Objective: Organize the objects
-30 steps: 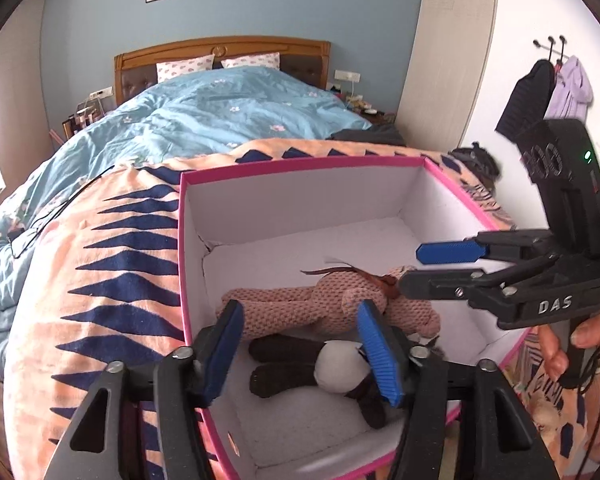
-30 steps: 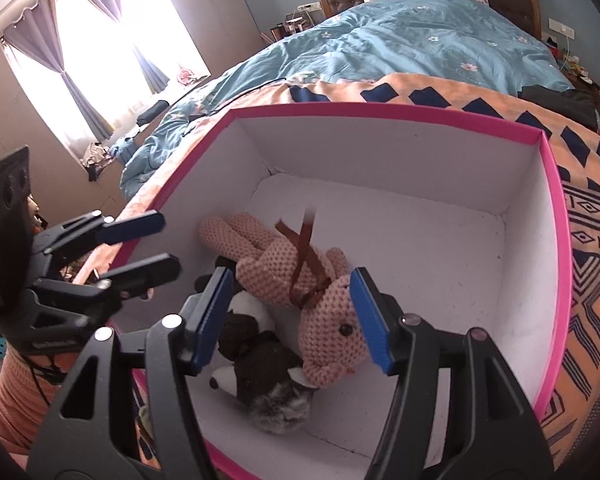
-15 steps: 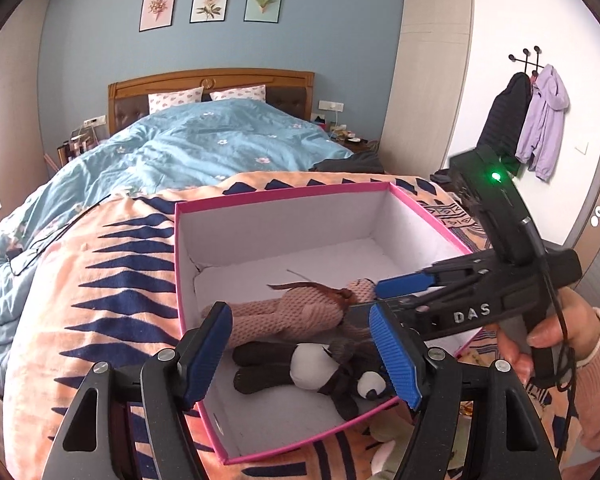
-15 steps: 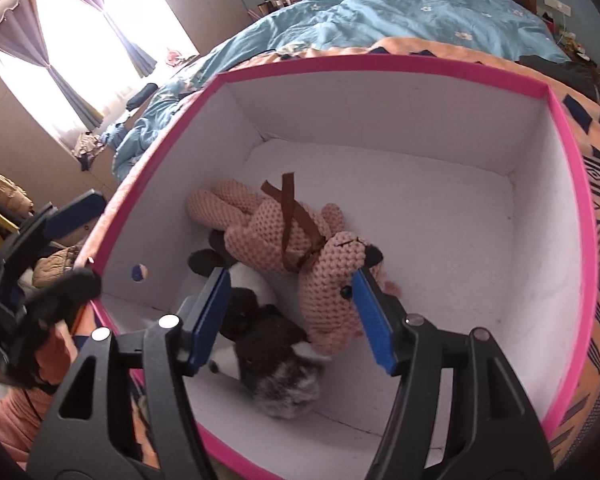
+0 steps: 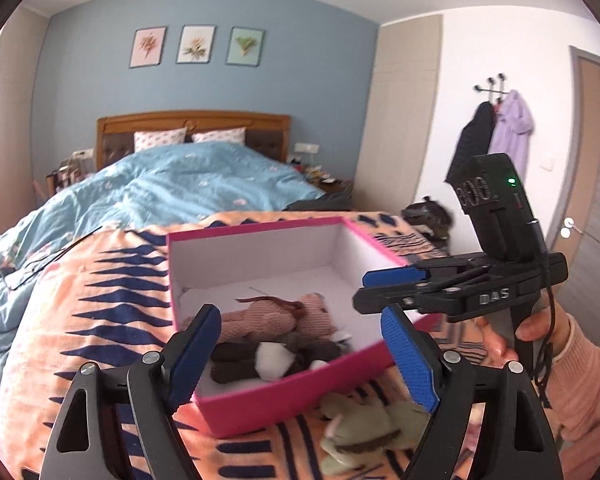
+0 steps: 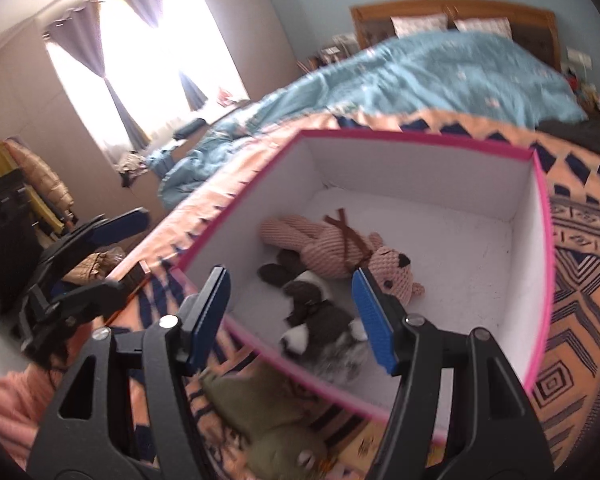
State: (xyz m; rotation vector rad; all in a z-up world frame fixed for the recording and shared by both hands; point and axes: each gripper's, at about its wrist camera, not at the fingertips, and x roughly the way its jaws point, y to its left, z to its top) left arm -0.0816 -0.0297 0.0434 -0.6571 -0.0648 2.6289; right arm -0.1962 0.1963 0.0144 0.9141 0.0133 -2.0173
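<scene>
A pink-rimmed white box [image 5: 260, 394] [image 6: 538, 280] sits on the orange patterned blanket. Inside lie a pink knitted bear [image 5: 276, 318] [image 6: 340, 246] and a dark grey-and-white plush [image 5: 276, 356] [image 6: 320, 320]. A green plush [image 5: 364, 432] [image 6: 268, 420] lies on the blanket just outside the box's near wall. My left gripper [image 5: 304, 356] is open and empty, held back above the box's near corner. My right gripper [image 6: 292, 316] is open and empty above the box's near edge; it also shows in the left wrist view [image 5: 384, 290].
The orange blanket [image 5: 92, 320] covers the foot of a bed with a blue duvet [image 5: 172, 192]. A window with curtains [image 6: 140, 60] is on the left, a chair with clutter [image 6: 28, 200] below it. Coats [image 5: 496, 136] hang on the right wall.
Both grippers have pulled back and up out of the box, open and empty. The green plush outside the box has come into view.
</scene>
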